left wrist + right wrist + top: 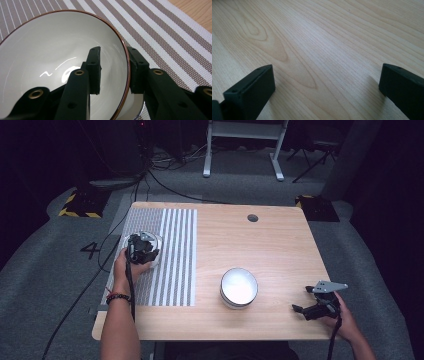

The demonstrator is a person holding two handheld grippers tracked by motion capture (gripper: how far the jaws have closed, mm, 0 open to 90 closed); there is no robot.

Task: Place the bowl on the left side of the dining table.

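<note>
A white bowl (50, 50) with a thin brown rim sits on the striped placemat (160, 32) at the table's left. My left gripper (113, 53) straddles the bowl's right rim, one jaw inside and one outside. A gap shows between the inner pad and the wall, so the jaws are open around the rim. From above, the left gripper (142, 251) covers most of that bowl (157, 245). My right gripper (302, 299) rests near the table's front right corner. Its jaws (327, 82) stand wide open over bare wood.
A second white bowl (239, 286) with a shiny side stands on the wooden table (280, 245), right of the placemat (175, 250). A round cable hole (252, 218) lies near the far edge. Cables and a desk frame stand on the floor beyond.
</note>
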